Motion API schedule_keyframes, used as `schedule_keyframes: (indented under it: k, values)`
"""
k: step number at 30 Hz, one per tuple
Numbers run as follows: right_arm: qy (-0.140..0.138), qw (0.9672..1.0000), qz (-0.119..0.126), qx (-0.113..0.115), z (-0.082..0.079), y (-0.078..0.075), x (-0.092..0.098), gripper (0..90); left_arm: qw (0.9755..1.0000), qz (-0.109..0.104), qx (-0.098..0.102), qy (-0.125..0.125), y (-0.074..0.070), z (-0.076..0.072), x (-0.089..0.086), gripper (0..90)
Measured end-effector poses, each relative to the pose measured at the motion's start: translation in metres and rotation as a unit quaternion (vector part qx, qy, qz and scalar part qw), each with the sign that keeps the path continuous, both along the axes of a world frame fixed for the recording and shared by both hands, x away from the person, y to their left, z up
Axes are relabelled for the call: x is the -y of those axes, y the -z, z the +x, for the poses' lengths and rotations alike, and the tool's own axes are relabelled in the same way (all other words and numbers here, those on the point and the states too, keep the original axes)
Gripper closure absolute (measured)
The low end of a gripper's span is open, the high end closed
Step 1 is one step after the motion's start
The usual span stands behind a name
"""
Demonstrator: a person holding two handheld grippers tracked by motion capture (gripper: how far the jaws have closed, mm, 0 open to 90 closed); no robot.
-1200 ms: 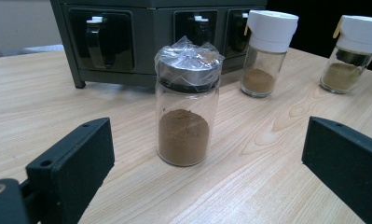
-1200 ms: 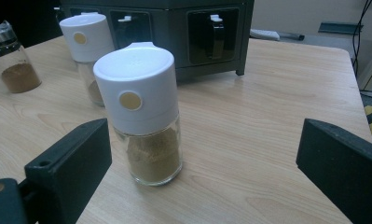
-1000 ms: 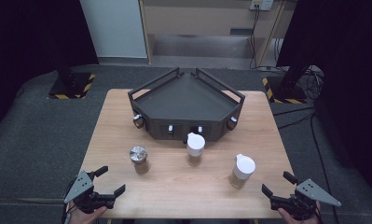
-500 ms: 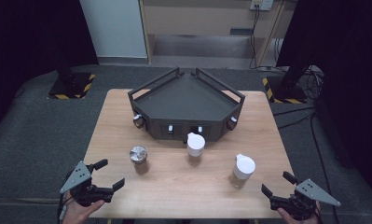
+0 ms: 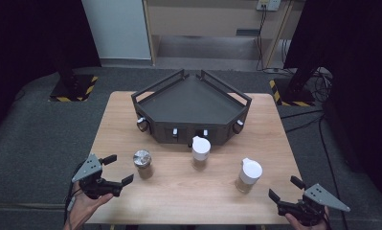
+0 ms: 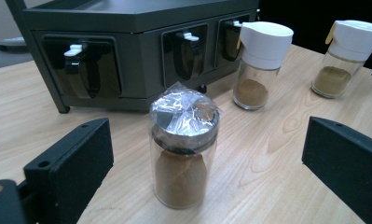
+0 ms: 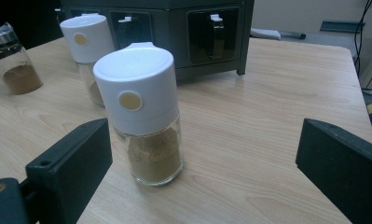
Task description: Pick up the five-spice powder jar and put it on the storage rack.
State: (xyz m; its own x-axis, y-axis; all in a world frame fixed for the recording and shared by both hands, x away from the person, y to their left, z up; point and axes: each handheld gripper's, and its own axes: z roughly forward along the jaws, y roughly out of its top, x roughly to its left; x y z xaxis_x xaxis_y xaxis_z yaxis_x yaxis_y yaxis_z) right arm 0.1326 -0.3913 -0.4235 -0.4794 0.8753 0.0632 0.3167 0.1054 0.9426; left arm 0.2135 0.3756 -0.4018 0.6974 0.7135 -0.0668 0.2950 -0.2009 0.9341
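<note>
Jar (image 6: 183,151) stands upright between wide-apart left tongs (image 6: 211,177).

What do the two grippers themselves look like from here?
Both are black two-jaw tools. The left gripper and right gripper each carry a grey three-cornered plate on top. The jaws are flat black blocks with small holes. A cable trails from the left one.

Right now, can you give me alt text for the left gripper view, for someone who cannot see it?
A glass spice jar with a foil-wrapped silver lid, part full of brown powder, stands on the wooden table ahead of the open left gripper, between its black jaws and untouched. Behind it sit a dark rack and two white-capped spice jars.
</note>
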Motion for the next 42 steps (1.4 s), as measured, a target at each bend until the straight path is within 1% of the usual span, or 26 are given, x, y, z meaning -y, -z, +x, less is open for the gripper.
schedule_keyframes:
  k: [10, 14, 16, 22, 26, 28, 30, 36, 38, 39, 42]
  values:
    - [0.0, 1.0, 0.001, 0.0, 0.0, 0.0, 0.0, 3.8, 1.0, 0.0, -0.009, -0.001, 0.007, 0.018, 0.009, 1.5]
    - [0.0, 1.0, 0.002, 0.0, 0.0, 0.0, 0.001, 3.9, 0.9999, 0.004, -0.01, -0.002, 0.01, 0.023, 0.016, 2.1]
    - [0.0, 1.0, 0.002, 0.0, 0.0, 0.0, 0.001, 3.9, 0.9998, 0.012, -0.01, -0.007, 0.01, 0.025, 0.02, 2.3]
    - [0.0, 1.0, 0.003, 0.0, 0.0, 0.001, 0.001, 4.0, 0.9998, 0.012, -0.013, -0.008, 0.015, 0.031, 0.029, 4.2]
    - [-0.001, 1.0, 0.003, 0.0, 0.0, 0.001, 0.001, 4.1, 0.9997, 0.014, -0.016, -0.01, 0.019, 0.034, 0.035, 8.1]
    - [-0.001, 1.0, 0.003, 0.0, 0.0, 0.001, 0.001, 4.1, 0.9996, 0.019, -0.016, -0.012, 0.021, 0.035, 0.038, 11.0]
    - [-0.001, 1.0, 0.004, 0.0, 0.0, 0.001, 0.002, 4.1, 0.9996, 0.017, -0.016, -0.013, 0.023, 0.036, 0.041, 13.1]
    - [-0.001, 1.0, 0.005, -0.001, 0.0, 0.001, 0.002, 4.2, 0.9993, 0.022, -0.014, -0.025, 0.028, 0.038, 0.05, 19.7]
    - [-0.001, 1.0, 0.005, -0.001, 0.0, 0.001, 0.002, 4.2, 0.999, 0.025, -0.011, -0.034, 0.03, 0.036, 0.055, 24.0]
    - [-0.001, 1.0, 0.005, -0.001, 0.0, 0.001, 0.002, 4.2, 0.9989, 0.026, -0.01, -0.038, 0.03, 0.036, 0.056, 24.0]
    - [-0.002, 1.0, 0.005, -0.001, 0.001, 0.001, 0.002, 4.3, 0.9985, 0.022, -0.006, -0.05, 0.032, 0.033, 0.058, 29.4]
